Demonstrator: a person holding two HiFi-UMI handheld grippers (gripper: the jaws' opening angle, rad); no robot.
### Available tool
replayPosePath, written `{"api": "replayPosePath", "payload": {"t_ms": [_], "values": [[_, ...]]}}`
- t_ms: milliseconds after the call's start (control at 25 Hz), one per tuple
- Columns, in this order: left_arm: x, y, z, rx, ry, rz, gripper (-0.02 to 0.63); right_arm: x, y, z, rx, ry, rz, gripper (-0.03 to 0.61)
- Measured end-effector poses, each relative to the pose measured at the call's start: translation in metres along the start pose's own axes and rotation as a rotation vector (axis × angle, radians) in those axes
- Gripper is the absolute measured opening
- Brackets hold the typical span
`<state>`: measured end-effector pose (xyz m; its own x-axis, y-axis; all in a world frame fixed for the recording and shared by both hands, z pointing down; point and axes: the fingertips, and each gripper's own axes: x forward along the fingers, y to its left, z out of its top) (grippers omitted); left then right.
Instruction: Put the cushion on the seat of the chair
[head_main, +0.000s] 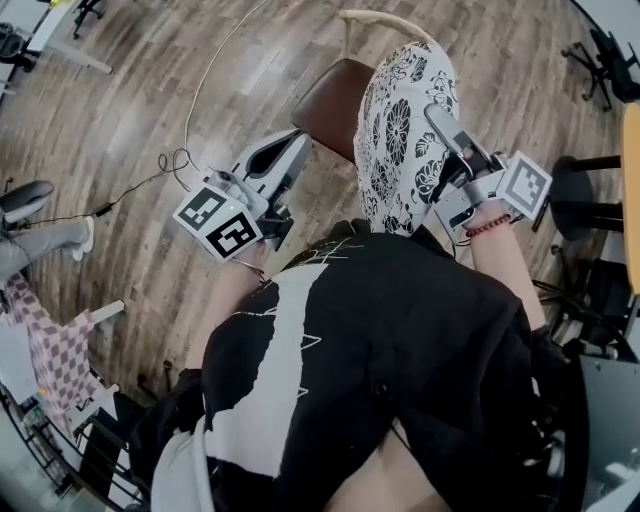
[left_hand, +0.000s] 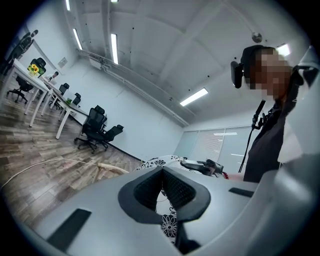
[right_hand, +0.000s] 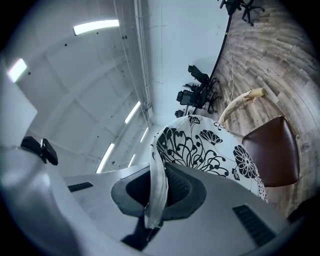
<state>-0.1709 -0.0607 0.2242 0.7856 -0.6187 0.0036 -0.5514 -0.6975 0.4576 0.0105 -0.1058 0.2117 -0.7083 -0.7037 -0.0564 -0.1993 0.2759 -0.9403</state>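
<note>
Cushion (head_main: 395, 120), b/w floral, in right gripper (right_hand: 159, 175)

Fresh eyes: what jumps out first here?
A black-and-white floral cushion is held up on edge at top centre of the head view, covering the right side of the brown chair seat. The right gripper is shut on its edge; the left gripper points at it from the left.
</note>
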Motion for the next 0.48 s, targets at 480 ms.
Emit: {"api": "replayPosePath", "payload": {"t_ms": [480], "values": [[0.015, 0.054, -0.040, -0.087, 0.013, 0.034, 0.011, 0.060, -0.081, 0.003, 0.017, 0.048, -0.095, 0.026]]}}
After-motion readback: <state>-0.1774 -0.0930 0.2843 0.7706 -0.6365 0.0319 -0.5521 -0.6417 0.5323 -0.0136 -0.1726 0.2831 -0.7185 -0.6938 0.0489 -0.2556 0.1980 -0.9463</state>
